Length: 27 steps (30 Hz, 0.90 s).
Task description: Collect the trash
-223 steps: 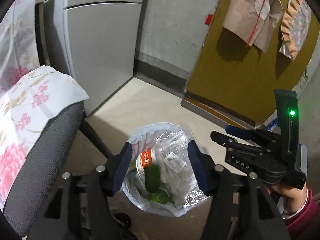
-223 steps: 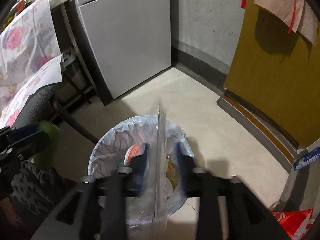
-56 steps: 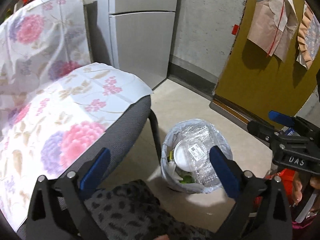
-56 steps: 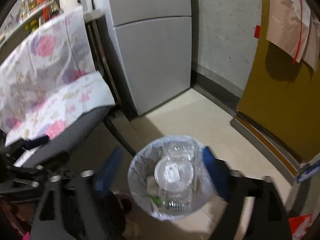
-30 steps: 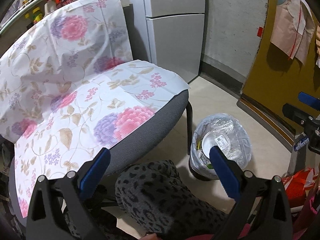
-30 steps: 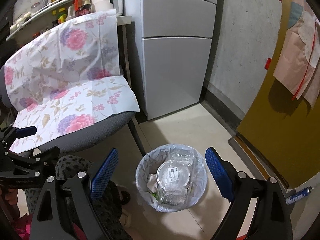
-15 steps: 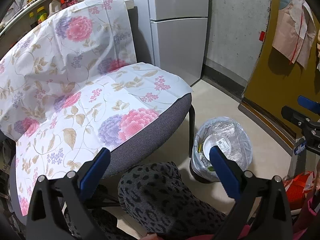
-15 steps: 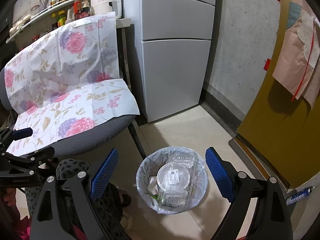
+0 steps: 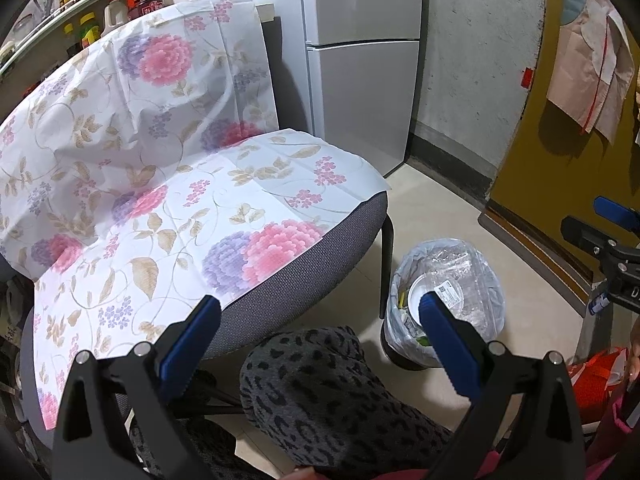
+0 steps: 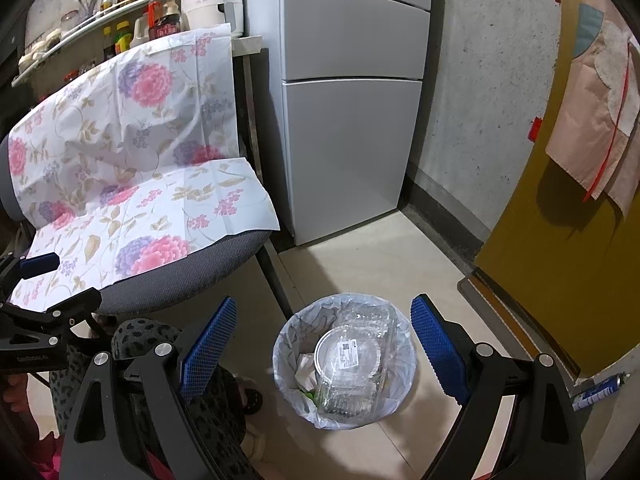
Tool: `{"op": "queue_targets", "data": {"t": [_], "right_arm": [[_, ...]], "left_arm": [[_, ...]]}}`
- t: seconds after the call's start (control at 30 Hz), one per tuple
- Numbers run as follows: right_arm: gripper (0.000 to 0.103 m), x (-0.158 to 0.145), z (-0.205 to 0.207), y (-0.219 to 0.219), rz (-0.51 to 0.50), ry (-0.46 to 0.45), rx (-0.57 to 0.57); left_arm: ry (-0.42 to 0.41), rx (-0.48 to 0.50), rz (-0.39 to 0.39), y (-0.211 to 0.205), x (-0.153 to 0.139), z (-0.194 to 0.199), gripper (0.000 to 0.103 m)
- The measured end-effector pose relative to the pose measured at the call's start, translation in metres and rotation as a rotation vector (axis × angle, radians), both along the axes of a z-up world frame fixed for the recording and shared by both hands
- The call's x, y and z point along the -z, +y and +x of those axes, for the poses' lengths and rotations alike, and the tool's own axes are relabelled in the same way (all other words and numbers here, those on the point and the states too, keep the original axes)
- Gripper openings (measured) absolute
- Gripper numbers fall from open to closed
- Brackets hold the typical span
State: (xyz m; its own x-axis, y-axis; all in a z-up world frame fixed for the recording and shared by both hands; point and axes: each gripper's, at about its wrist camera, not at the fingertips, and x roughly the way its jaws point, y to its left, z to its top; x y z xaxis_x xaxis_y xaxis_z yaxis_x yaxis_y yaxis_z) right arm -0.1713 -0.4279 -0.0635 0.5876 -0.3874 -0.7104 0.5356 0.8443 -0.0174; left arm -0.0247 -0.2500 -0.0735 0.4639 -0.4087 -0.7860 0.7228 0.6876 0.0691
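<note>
Beige floor tiles carry the lined bin (image 10: pixel 344 360) beside the chair (image 10: pixel 180 276), clear containers (image 10: pixel 352 360) hiding its lower trash. Left gripper (image 9: pixel 316 336) and right gripper (image 10: pixel 320 344) hover spread wide, empty.

place: a home kitchen corner
cooling: grey fridge (image 10: pixel 352 120) against a bare concrete wall
shelf: sauce bottles (image 10: pixel 162 16) and a white appliance (image 10: pixel 212 0)
seat: chair (image 10: pixel 132 216) under a flowered cover
floor: lined trash bin (image 10: pixel 344 360)
</note>
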Motion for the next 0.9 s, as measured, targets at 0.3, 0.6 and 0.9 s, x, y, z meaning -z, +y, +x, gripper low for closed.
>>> {"op": "queue_targets", "data": {"t": [0.3,0.6,0.9], "right_arm": [[0.088,0.0006,0.0005,-0.0016,0.0,-0.002,-0.001],[0.088,0.0006,0.0008,-0.0015,0.0,-0.003,-0.002],[0.088,0.0017,0.0034,-0.0025,-0.002,0.003,-0.001]], "left_arm": [[-0.001,0.002,-0.003,0.0018,-0.0011,0.0016,0.096],[-0.002,0.0,-0.004,0.0016,-0.0013,0.0012,0.096],[-0.004,-0.008,-0.005,0.0027,-0.0038,0.0014,0.096]]}}
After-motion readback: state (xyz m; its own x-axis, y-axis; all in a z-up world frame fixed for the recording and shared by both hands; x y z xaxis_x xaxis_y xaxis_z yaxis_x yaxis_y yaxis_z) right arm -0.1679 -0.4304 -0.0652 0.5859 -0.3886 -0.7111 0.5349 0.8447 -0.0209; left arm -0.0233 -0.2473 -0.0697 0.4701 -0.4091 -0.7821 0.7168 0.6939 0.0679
